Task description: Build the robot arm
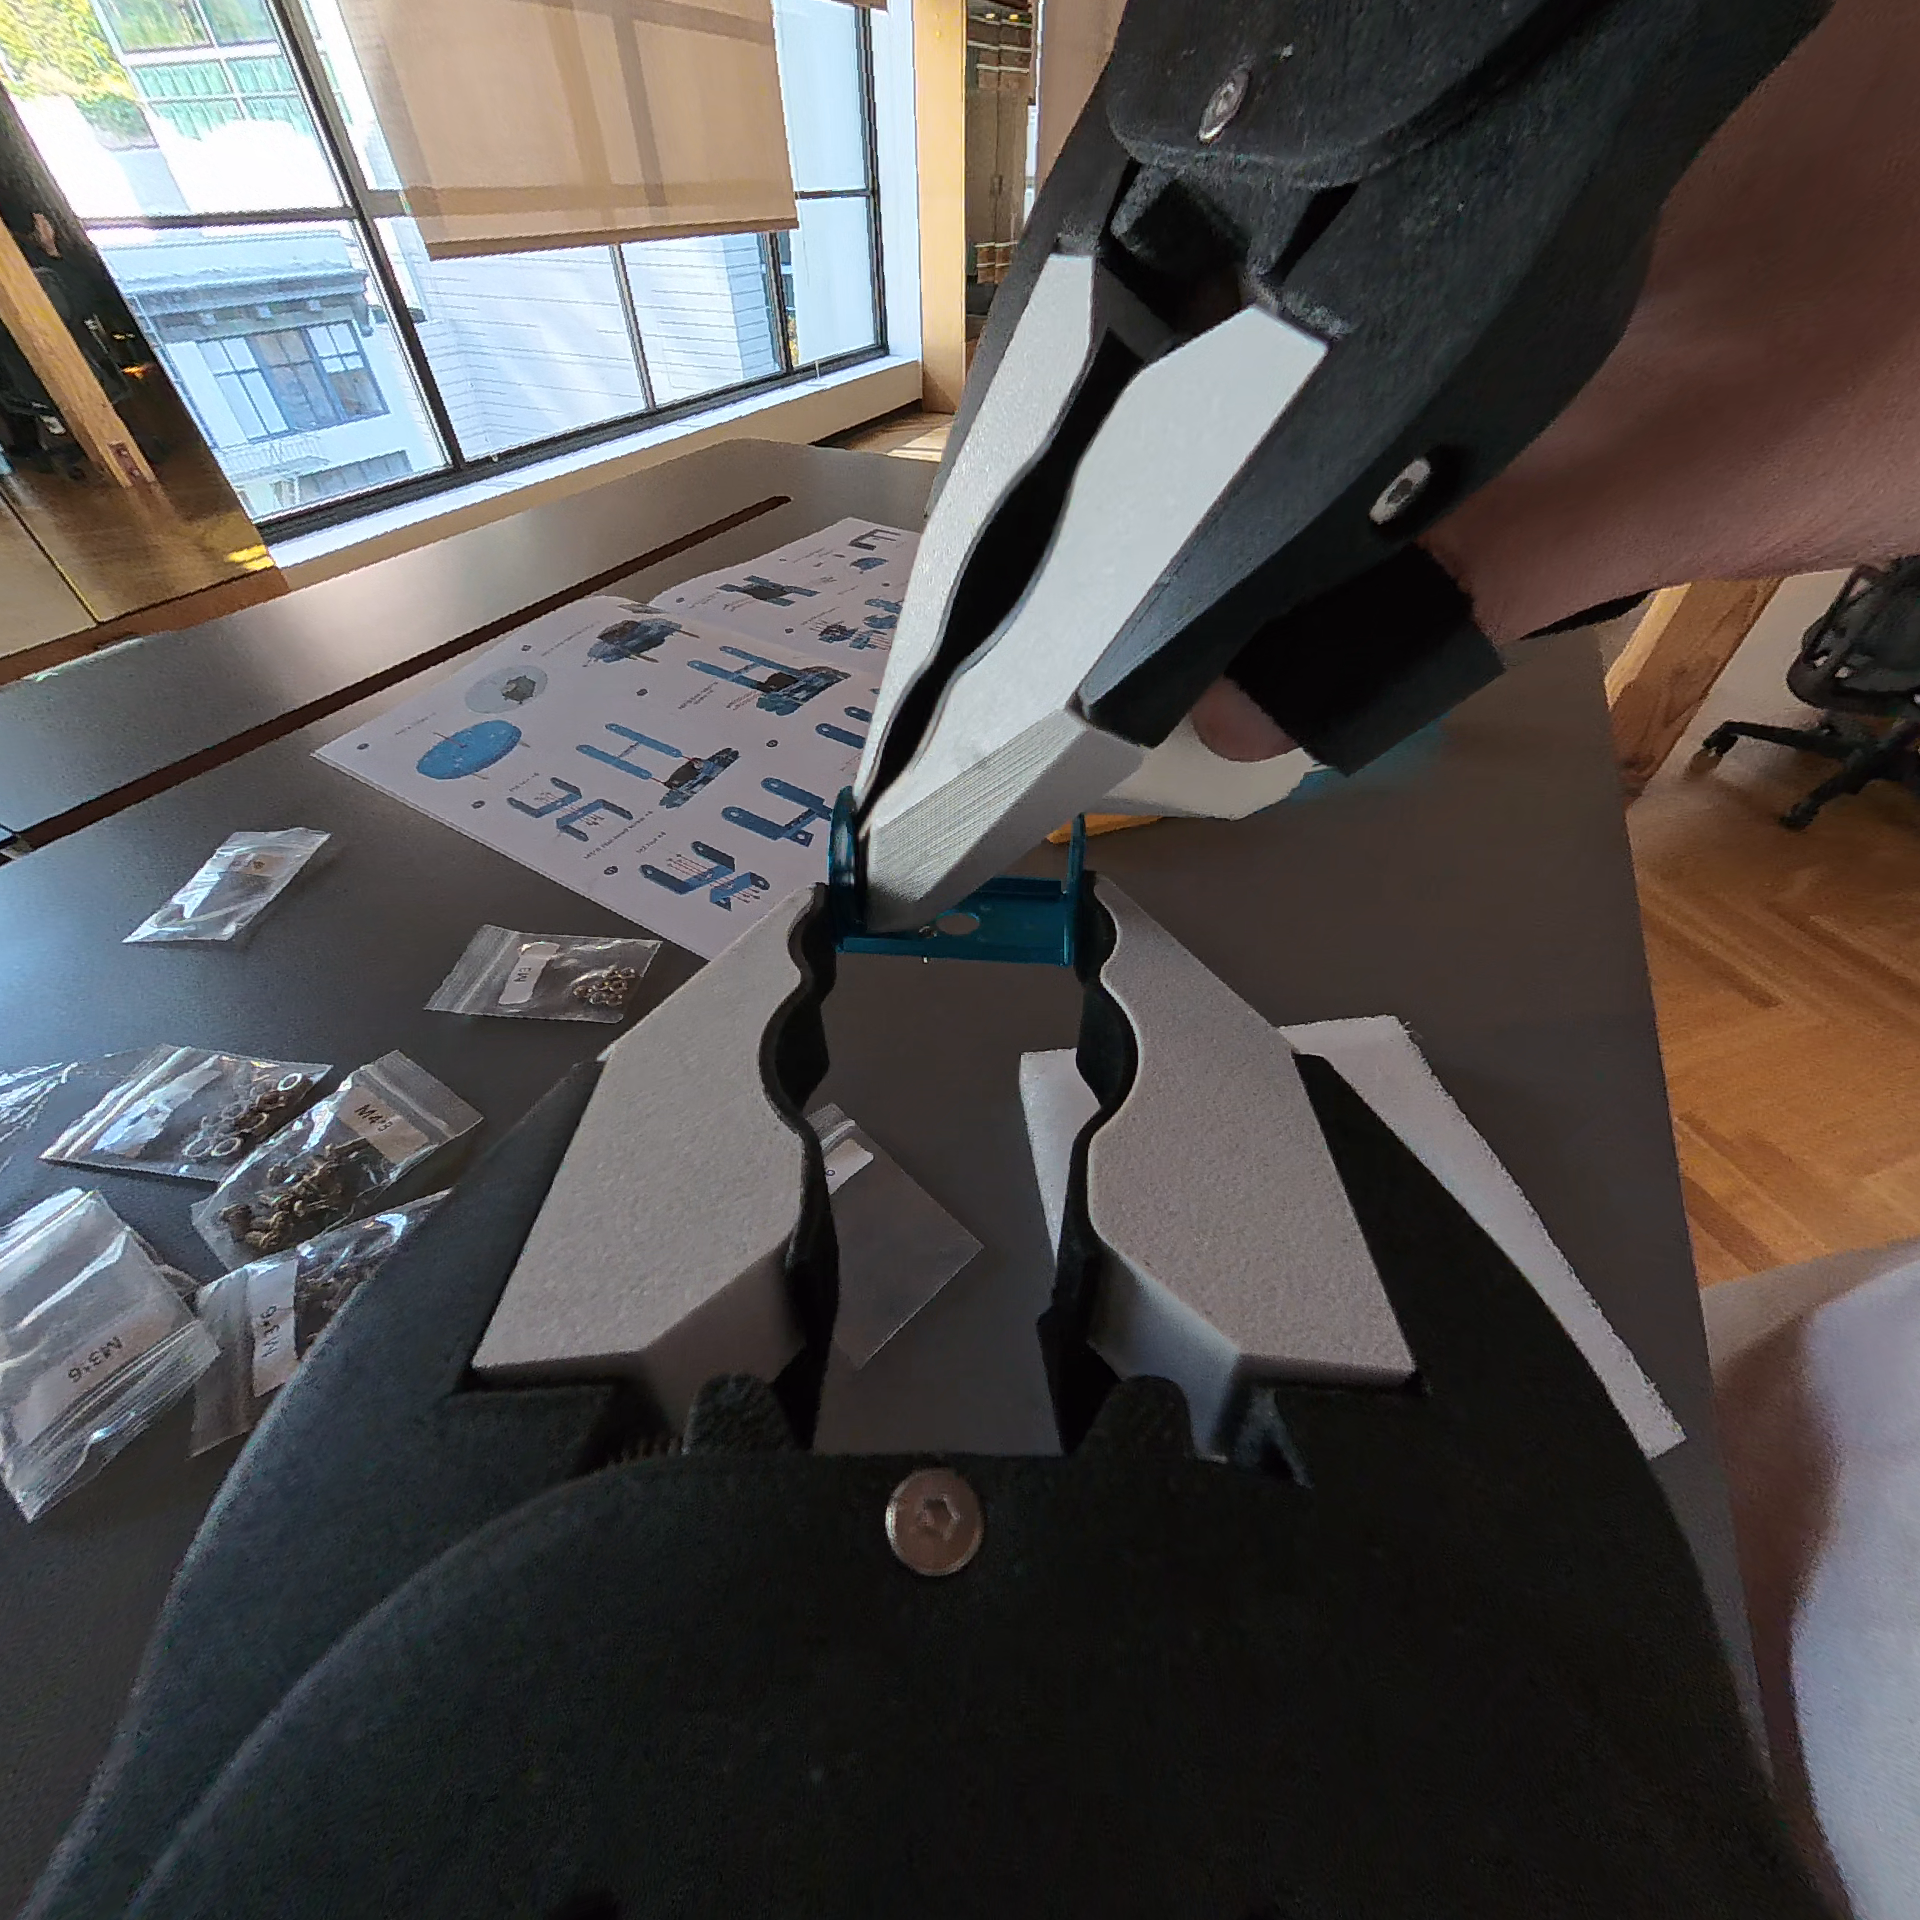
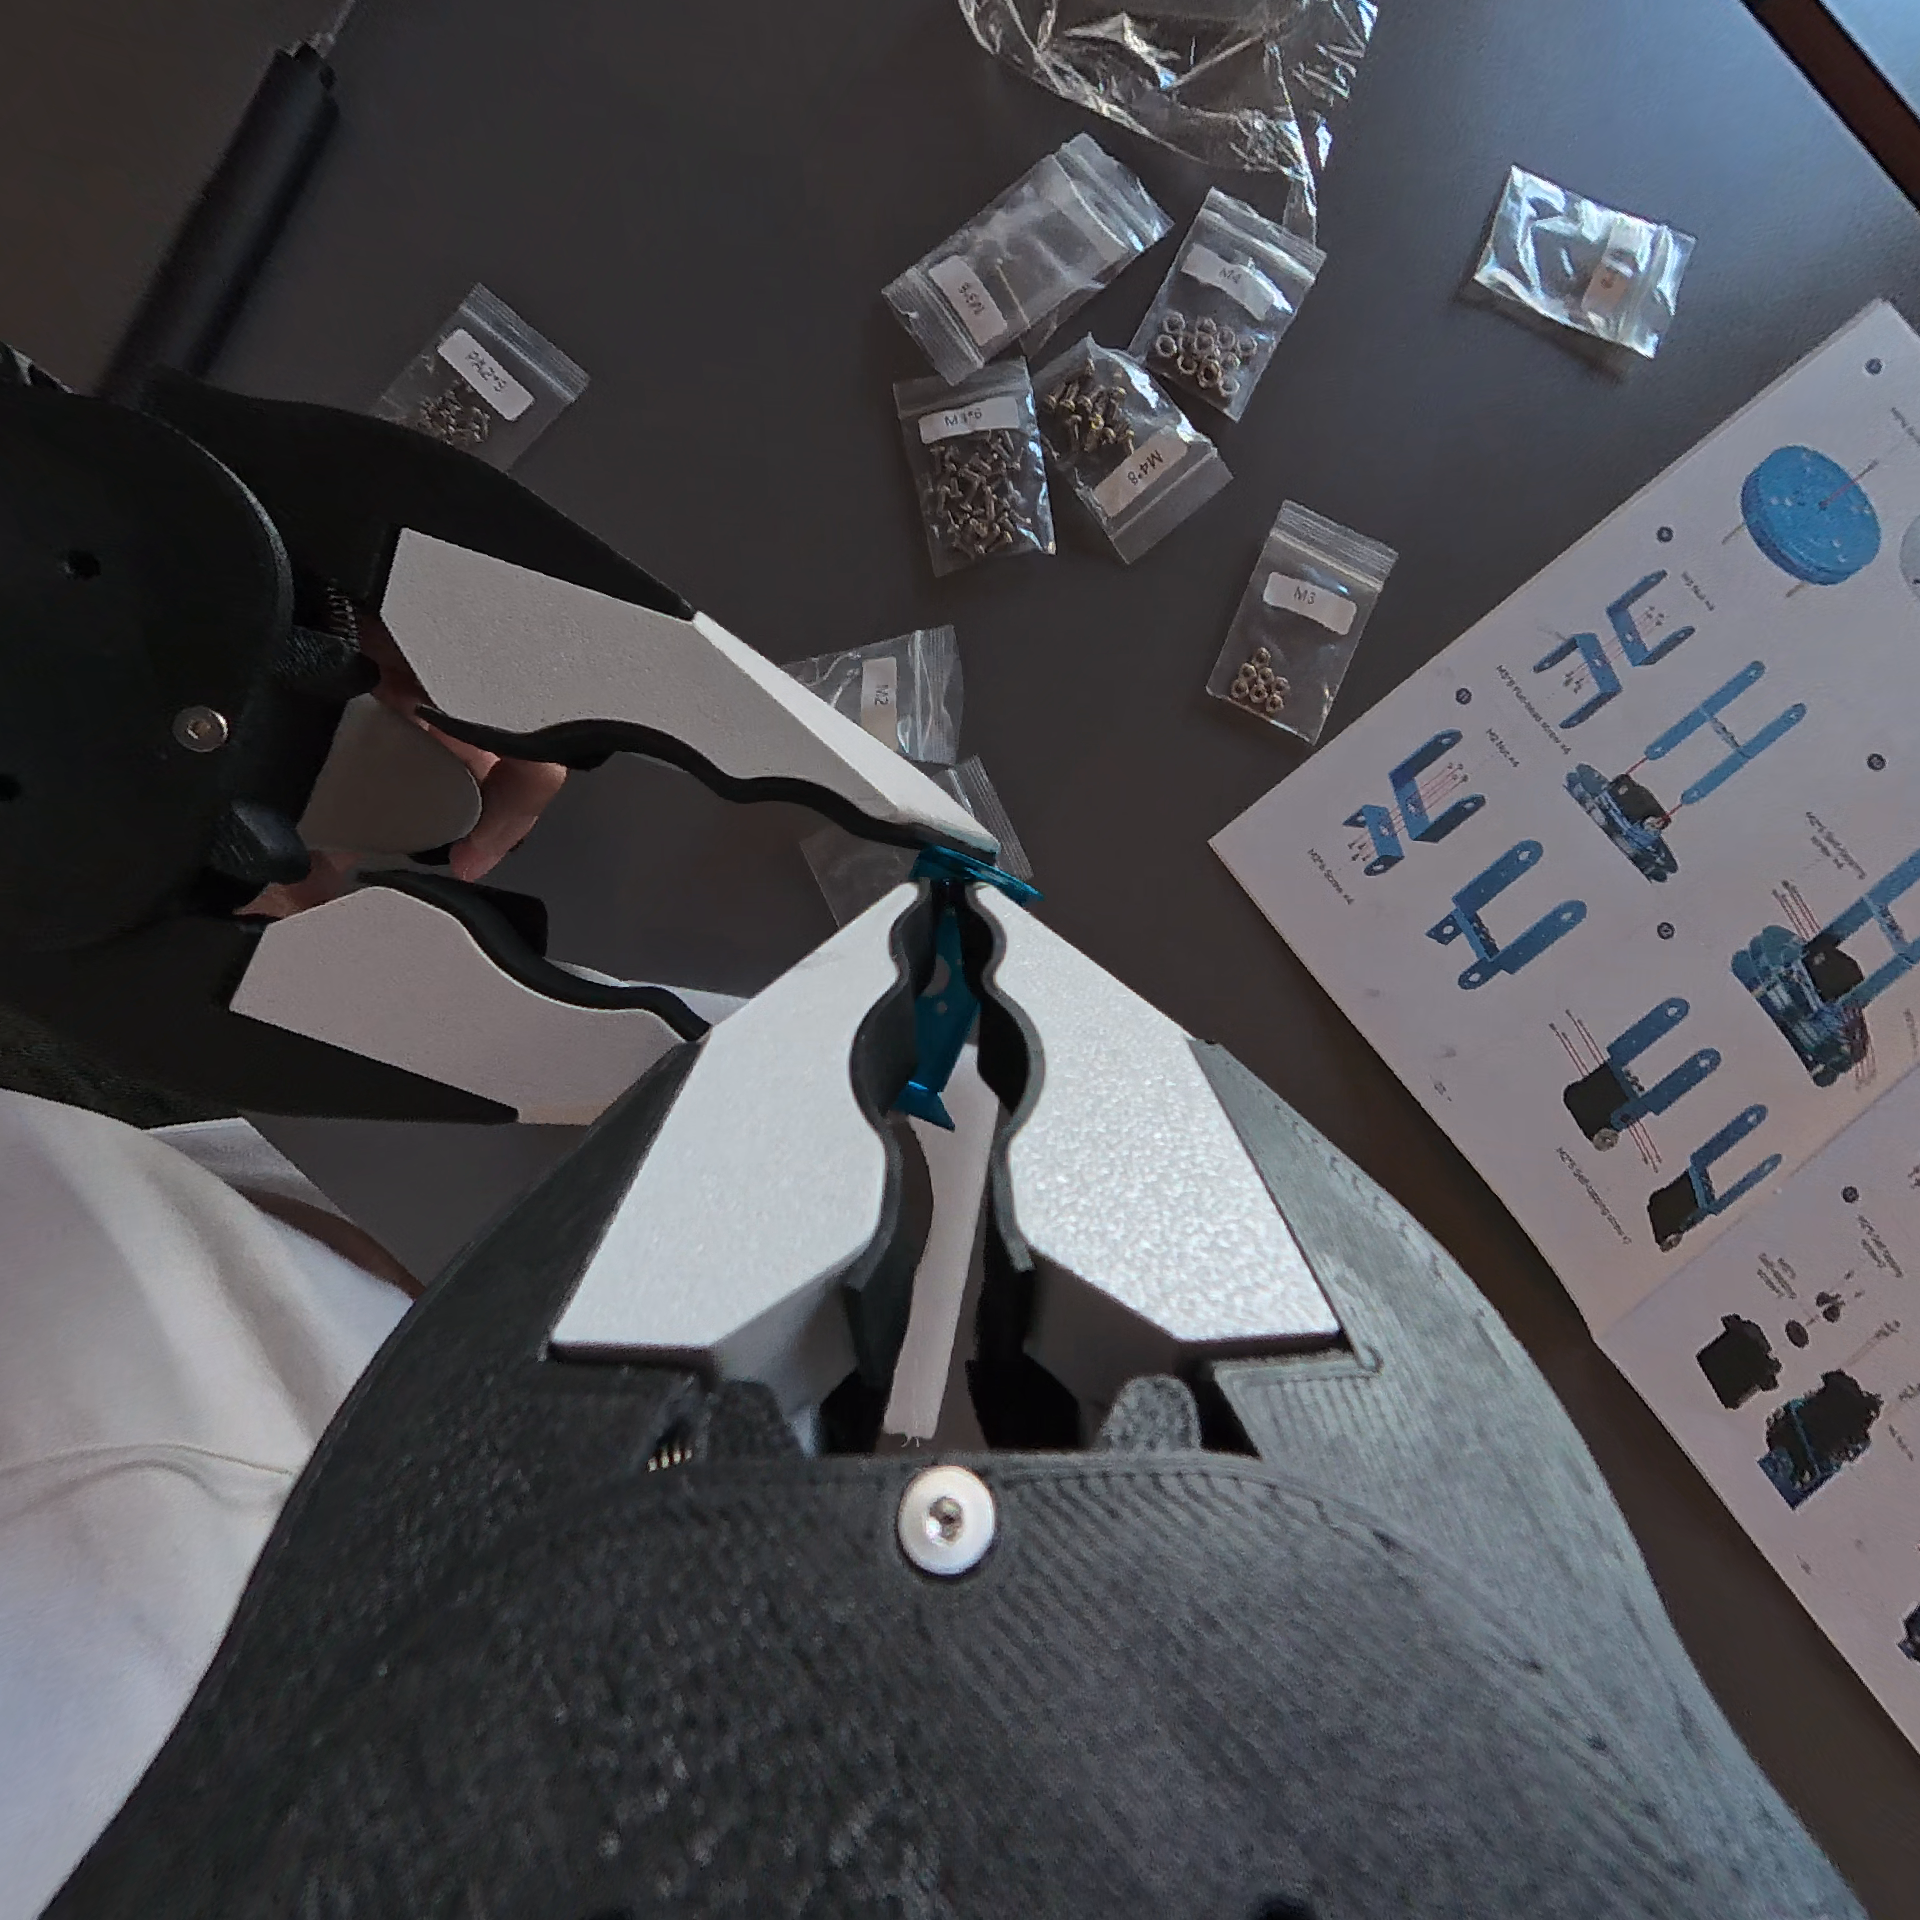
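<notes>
Working from the left wrist view, you are holding the left gripper (image 1: 961, 925) low over the dark table (image 1: 1299, 935) with its fingers spread wide. The blue bracket (image 1: 997, 920) – a small U-shaped metal part with holes in its base – is sitting between the two fingertips, clear of the table top. Each tip appears to be bearing on one outer flange, so the left claw is clamping the bracket across its width. The right gripper (image 1: 873, 862) is reaching down from the upper right. Its fingers are pressed nearly together, pinching the bracket's left flange. A white foam sheet (image 1: 1455, 1195) is lying under the left gripper's right finger. The printed instruction sheet (image 1: 623, 748) is lying flat just beyond the bracket. The small zip bags (image 1: 312, 1153) of screws and nuts are lying to the left, and those you can see clearly look closed.

Turning to the right wrist view, you are looking along the right gripper's own fingers. They are closed on the bracket, with the blue metal showing edge-on in the narrow gap between them. The left gripper is entering from the left with its claw wide. Its upper fingertip is touching the bracket's far flange, and its lower tip is hidden behind the right gripper. No screw or other part is showing on the bracket. A crumpled clear wrapper (image 2: 1174, 62) is lying at the top, well apart from the grippers. A black cylindrical tool (image 2: 260, 187) is resting at the upper left – untouched.
</notes>
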The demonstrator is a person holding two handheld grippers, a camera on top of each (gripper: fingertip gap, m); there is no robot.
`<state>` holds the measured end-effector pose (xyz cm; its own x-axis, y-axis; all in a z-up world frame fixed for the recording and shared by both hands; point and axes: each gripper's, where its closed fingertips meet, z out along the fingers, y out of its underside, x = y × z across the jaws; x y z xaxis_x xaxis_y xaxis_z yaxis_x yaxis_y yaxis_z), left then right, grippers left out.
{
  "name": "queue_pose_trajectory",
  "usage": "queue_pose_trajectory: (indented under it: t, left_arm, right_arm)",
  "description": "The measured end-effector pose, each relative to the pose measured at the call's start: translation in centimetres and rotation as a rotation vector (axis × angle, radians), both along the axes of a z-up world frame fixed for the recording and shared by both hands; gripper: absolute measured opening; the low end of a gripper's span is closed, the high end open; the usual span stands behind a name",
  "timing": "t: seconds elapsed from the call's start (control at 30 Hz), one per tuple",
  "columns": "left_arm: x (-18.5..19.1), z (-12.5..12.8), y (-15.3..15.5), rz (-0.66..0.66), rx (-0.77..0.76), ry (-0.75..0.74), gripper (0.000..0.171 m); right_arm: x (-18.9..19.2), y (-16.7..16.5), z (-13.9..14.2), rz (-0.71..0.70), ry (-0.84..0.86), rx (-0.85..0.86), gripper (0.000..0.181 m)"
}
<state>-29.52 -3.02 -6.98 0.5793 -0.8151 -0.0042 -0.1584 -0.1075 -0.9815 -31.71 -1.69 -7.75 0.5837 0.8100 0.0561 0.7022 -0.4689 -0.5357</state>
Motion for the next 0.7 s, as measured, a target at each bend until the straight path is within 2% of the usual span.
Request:
queue_pose_trajectory:
  t: [0.3,0.6,0.7]
  left_arm:
    - [-0.5,0.3,0.3,-0.004,-0.003,-0.018,0.045]
    - [-0.5,0.7,0.1,-0.043,-0.005,-0.057,0.045]
    - [-0.4,1.0,0.0,-0.061,-0.018,-0.091,0.045]
  right_arm:
    - [0.5,-0.4,0.5,0.033,0.063,-0.013,0.0]
    - [1.2,-0.3,2.5,0.093,0.223,-0.046,0.0]
    - [0.7,-0.6,2.7,0.13,0.338,-0.101,0.0]
